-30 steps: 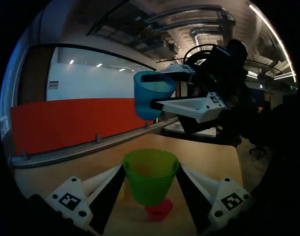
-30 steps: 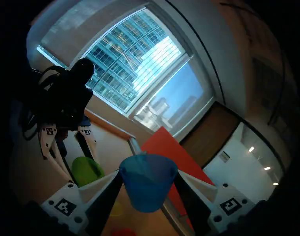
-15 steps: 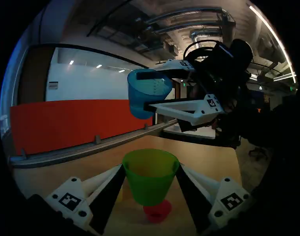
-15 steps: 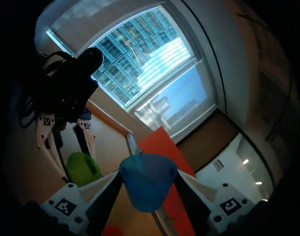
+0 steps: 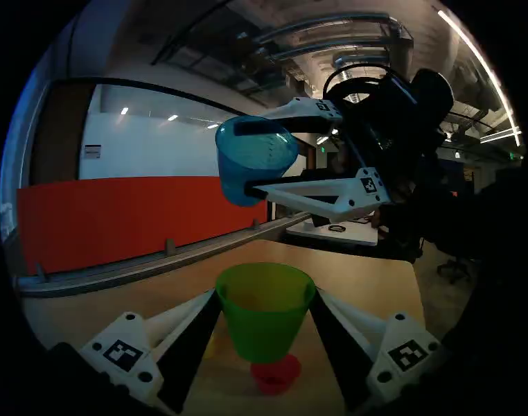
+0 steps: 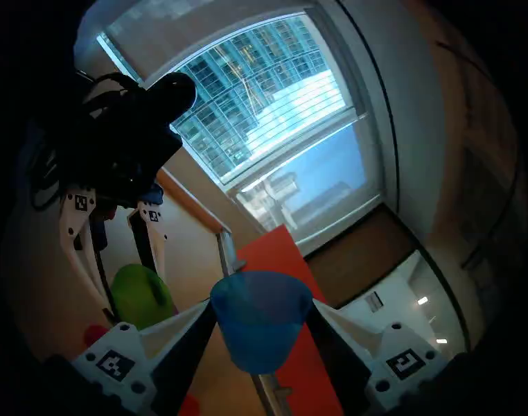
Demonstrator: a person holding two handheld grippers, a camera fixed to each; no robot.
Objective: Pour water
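- Jaws of the left gripper (image 5: 265, 299) pinch a translucent green plastic cup (image 5: 265, 315) from both sides at lower centre of the left gripper view. The cup is upright, mouth open upward, held above a pale wooden table (image 5: 364, 274).
- Jaws of the right gripper (image 6: 260, 315) clamp a translucent blue plastic cup (image 6: 260, 322) at lower centre of the right gripper view. In the left gripper view this blue cup sits at upper centre, higher than the green cup and apart from it, leaning a little.
- Water level inside the blue cup is too hard to make out.
- Main risk, as I judge it: the blue rim is not yet over the green mouth. Tipping from here would send water past the green cup onto the table and the small red plastic cup (image 5: 274, 374) standing there.
- Pouring from this height could also splash or overshoot; closing the gap first would help.
- Both cups look thin and tapered. A hard squeeze may buckle them, and a loose one could let the blue cup slip as it tilts.
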